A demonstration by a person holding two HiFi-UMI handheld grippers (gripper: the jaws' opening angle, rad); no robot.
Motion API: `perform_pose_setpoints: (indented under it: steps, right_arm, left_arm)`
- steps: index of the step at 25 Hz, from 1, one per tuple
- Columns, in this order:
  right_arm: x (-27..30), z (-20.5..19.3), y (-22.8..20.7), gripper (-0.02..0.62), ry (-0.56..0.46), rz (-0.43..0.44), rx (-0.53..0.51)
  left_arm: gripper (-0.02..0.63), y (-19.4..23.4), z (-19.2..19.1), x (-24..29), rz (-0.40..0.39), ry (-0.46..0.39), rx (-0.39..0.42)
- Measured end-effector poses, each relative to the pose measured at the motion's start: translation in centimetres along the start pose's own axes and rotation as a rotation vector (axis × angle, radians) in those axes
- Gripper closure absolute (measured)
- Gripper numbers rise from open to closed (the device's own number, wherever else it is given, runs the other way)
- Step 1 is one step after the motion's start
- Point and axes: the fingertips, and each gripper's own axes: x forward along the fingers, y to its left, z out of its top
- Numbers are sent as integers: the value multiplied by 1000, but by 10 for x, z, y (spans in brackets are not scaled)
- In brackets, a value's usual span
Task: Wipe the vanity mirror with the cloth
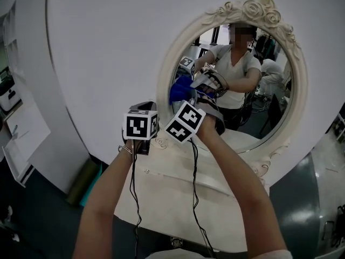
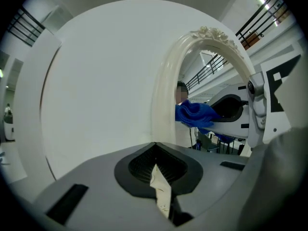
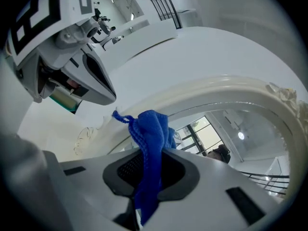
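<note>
White panel behind mirror (image 1: 259, 117) | my right tool (image 3: 149, 165) clenches blue cloth (image 3: 151, 143) at glass's left edge | my left tool (image 2: 156, 162) clamped shut, empty | wiping step in hand; next: sweep rightward, pressing evenly.

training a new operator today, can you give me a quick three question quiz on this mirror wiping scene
1. Which gripper holds the blue cloth? A) left gripper B) right gripper C) neither
2. True or false: the vanity mirror is square.
3. Fill in: the left gripper's jaws stand ____ (apart or together).
Key: 1 B; 2 false, it is oval; 3 together.
</note>
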Motion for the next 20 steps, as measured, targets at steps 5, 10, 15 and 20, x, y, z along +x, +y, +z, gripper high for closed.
perform_pose_setpoints:
  steps: [5, 10, 15, 20]
  right_arm:
    - [8, -16, 35, 529, 7, 33, -22]
    - [15, -34, 68, 529, 17, 76, -30]
    - [22, -49, 99, 529, 31, 135, -18]
    - [30, -63, 129, 529, 48, 186, 2]
  left_arm:
    - [601, -6, -38, 6, -2, 67, -11]
    - [601, -15, -74, 10, -14, 121, -16]
    - [601, -22, -105, 14, -22, 170, -33]
    - [601, -27, -132, 15, -29, 211, -44]
